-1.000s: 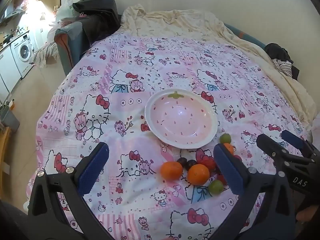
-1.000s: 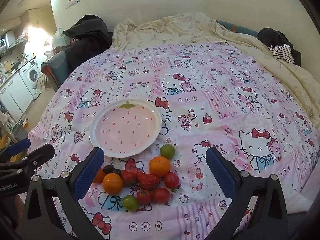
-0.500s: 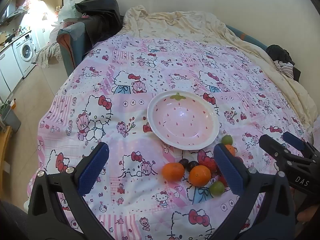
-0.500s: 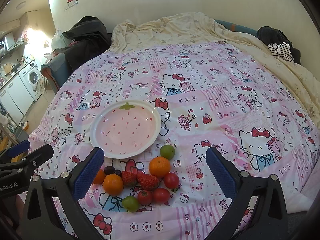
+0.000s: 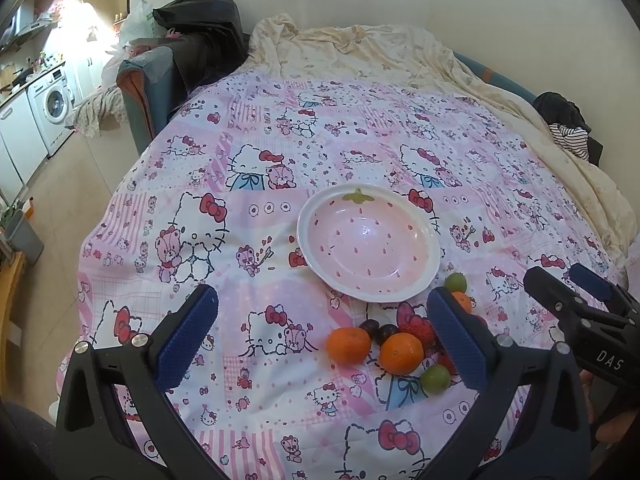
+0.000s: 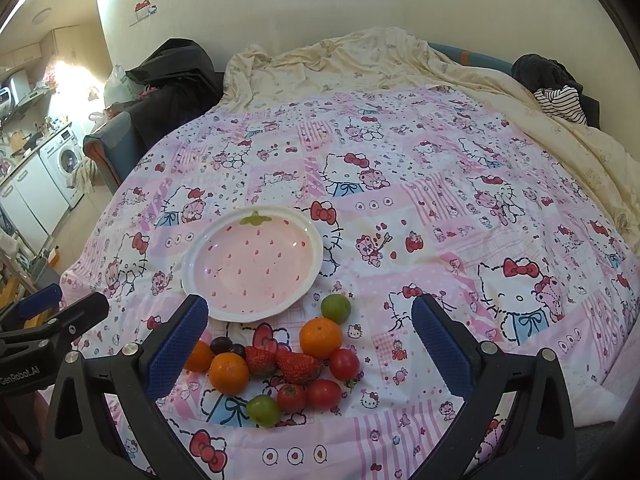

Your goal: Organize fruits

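Observation:
A pink strawberry-patterned plate (image 5: 430,240) (image 6: 312,268) lies empty on the Hello Kitty bedspread. In front of it sits a cluster of fruit: oranges (image 6: 321,337) (image 5: 348,345), strawberries (image 6: 297,367), tomatoes (image 6: 344,364), green plums (image 6: 336,308) (image 5: 435,377) and dark grapes (image 6: 226,346). My left gripper (image 5: 320,336) is open and empty, hovering above the bed left of the fruit. My right gripper (image 6: 310,340) is open and empty, held above the fruit cluster; it also shows at the right edge of the left wrist view (image 5: 568,292).
The pink bedspread (image 6: 440,184) covers the bed, with a cream blanket (image 6: 360,64) bunched at the far side. A dark jacket on a blue armchair (image 5: 192,52) stands far left. Striped clothing (image 6: 560,100) lies far right. A washing machine (image 5: 52,104) stands beyond the bed's left edge.
Both grippers have drifted slightly, so the plate and fruit sit a little lower and farther right in the views. Both stay open and nothing on the bed has moved.

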The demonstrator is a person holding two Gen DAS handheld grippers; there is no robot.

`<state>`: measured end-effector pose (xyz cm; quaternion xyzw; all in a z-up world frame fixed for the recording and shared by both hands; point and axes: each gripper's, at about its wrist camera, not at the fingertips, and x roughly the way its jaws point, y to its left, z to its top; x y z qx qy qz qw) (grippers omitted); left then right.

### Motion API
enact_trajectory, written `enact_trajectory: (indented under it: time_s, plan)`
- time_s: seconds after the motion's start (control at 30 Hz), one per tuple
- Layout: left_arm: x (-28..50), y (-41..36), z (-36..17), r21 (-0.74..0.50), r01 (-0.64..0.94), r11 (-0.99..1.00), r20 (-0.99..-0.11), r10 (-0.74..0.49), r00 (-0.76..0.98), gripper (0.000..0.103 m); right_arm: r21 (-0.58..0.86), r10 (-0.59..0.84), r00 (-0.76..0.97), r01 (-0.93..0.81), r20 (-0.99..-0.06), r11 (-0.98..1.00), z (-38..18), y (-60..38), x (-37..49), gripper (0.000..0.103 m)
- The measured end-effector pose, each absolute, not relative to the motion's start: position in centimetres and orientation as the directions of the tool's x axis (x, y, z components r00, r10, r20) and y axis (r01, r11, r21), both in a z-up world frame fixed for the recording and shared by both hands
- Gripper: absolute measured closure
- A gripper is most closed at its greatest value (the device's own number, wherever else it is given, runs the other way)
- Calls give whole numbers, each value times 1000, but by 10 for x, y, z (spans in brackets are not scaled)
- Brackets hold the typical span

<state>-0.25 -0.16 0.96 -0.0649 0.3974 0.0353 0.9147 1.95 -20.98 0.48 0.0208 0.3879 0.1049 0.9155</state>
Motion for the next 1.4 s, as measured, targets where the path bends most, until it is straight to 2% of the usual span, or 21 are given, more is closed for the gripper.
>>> enact_trajectory:
  time_s: [1.4]
  plan:
    - [-3, 6, 10, -114, -132, 985, -727, 8, 687, 0, 127, 212, 680, -172, -702, 977, 8, -213, 17, 0]
